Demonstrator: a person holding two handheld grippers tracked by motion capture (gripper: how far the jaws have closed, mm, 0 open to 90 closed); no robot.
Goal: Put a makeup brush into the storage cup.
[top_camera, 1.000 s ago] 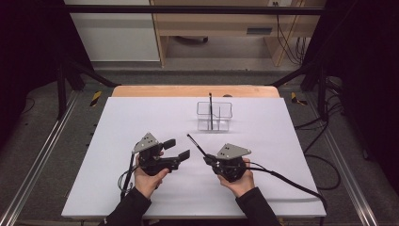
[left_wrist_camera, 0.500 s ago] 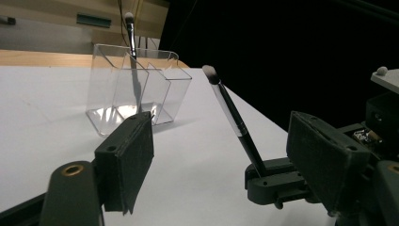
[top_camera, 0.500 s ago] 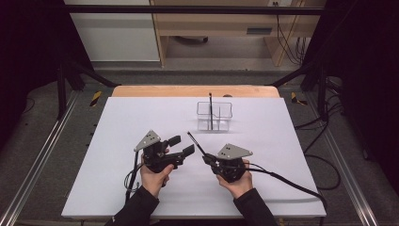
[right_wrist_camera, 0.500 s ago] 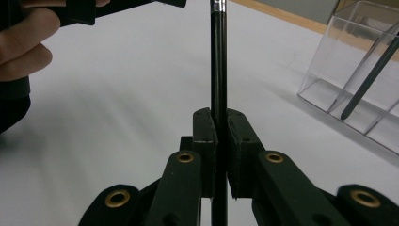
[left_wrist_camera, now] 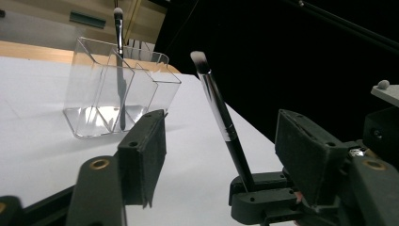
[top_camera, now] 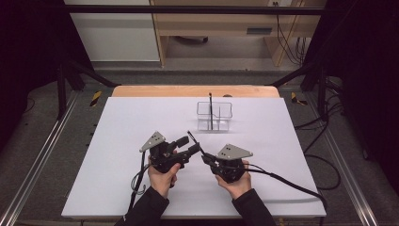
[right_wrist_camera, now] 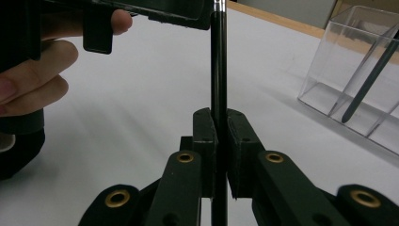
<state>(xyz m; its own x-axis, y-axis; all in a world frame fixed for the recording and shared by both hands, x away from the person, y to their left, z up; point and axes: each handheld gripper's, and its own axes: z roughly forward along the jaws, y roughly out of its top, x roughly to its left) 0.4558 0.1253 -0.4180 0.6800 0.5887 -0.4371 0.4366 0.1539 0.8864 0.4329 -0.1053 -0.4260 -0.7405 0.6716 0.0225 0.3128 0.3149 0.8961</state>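
My right gripper (top_camera: pixel 206 157) (right_wrist_camera: pixel 219 123) is shut on the black handle of a makeup brush (top_camera: pixel 192 137) (right_wrist_camera: pixel 218 61), which slants up with its pale bristle tip on top (left_wrist_camera: pixel 200 59). My left gripper (top_camera: pixel 189 145) (left_wrist_camera: pixel 223 141) stands with one jaw on each side of that brush. Its jaws have just been closing, but the pads (left_wrist_camera: pixel 301 150) are still apart from the handle. A clear divided organizer (top_camera: pixel 221 110) (left_wrist_camera: pixel 94 89) (right_wrist_camera: pixel 348 56) stands farther back, with a second dark brush (top_camera: pixel 211 106) (left_wrist_camera: pixel 120 42) (right_wrist_camera: pixel 371 75) upright in it.
Everything rests on a white table sheet (top_camera: pixel 117 136) with a wooden edge (top_camera: pixel 155 91) at the far side. Cables trail from both grippers toward the near edge and right (top_camera: pixel 282 181). Dark frame bars (top_camera: pixel 66 80) flank the table.
The left gripper has shifted right toward the brush, and its jaws now straddle the brush and stand narrower. The right gripper and the brush have held still.
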